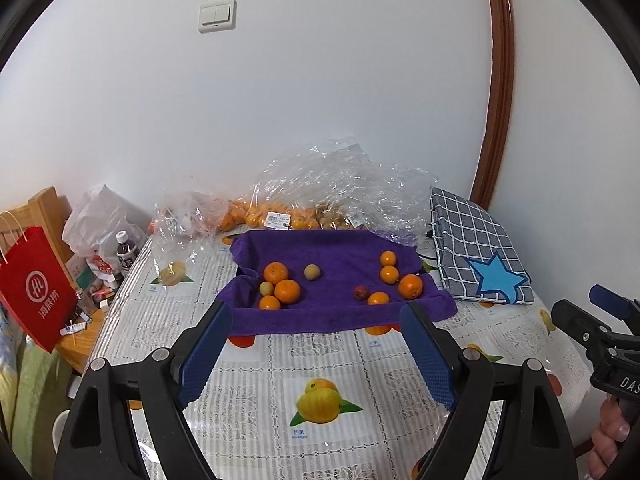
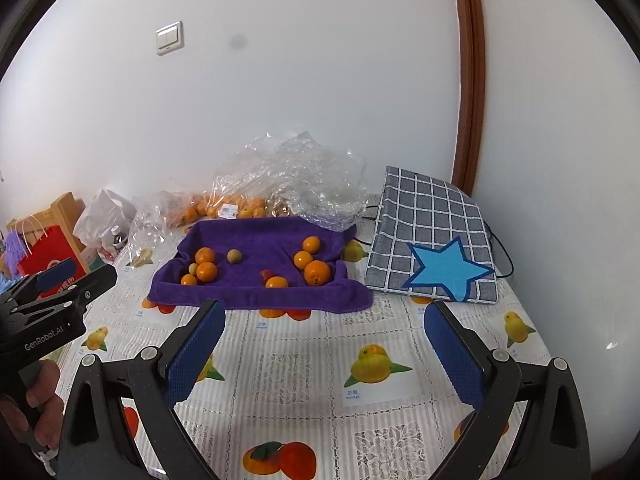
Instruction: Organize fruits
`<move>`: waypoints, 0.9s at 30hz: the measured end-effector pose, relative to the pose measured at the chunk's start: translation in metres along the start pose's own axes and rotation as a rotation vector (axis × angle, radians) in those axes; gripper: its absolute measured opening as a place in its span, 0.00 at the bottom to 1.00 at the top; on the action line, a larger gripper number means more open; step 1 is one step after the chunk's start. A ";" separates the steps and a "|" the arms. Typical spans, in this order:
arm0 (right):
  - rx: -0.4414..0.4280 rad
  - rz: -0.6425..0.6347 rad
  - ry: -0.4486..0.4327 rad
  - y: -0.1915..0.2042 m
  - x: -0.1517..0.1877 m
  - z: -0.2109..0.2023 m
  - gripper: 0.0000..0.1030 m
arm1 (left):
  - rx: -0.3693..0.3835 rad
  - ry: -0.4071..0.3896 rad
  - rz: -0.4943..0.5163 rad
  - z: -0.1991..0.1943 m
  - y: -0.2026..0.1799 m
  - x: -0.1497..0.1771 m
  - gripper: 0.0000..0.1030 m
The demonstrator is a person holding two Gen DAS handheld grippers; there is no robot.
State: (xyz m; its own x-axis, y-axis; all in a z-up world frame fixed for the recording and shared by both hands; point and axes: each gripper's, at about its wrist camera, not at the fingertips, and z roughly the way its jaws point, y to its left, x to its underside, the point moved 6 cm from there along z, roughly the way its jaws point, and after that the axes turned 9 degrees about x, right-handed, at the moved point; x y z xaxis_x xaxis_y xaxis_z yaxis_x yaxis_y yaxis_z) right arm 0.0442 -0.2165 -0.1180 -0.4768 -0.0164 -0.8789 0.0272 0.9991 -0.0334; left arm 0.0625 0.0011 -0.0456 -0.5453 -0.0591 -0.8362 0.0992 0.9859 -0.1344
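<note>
Both the left gripper (image 1: 316, 344) and right gripper (image 2: 324, 340) hang wide open and empty over the table (image 1: 340, 364), short of the purple towel (image 1: 336, 316). The fruits (image 1: 287, 291) lie loose on it in two clusters. Risk: round fruit may roll off when nudged, since the towel's front edge lies flat.

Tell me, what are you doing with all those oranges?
A person holds a gripper in each hand to sort fruit. Both the left gripper and the right gripper are open and empty, held above the table, not touching anything yet. The oranges and a few smaller fruits lie loose in two bunches on the purple towel.
</note>
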 end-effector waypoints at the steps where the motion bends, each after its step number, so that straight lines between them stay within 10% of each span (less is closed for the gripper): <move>1: 0.004 -0.001 0.000 0.000 0.000 0.000 0.96 | 0.001 0.000 -0.001 0.000 0.000 0.000 0.83; 27: 0.009 -0.008 -0.008 0.004 0.000 -0.002 0.96 | -0.010 0.000 -0.020 0.000 0.007 0.002 0.84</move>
State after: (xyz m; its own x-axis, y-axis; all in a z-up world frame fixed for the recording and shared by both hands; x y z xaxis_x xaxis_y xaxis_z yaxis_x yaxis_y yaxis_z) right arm 0.0426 -0.2125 -0.1178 -0.4702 -0.0248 -0.8822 0.0312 0.9985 -0.0447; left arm 0.0620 0.0081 -0.0477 -0.5474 -0.0784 -0.8332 0.0804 0.9861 -0.1456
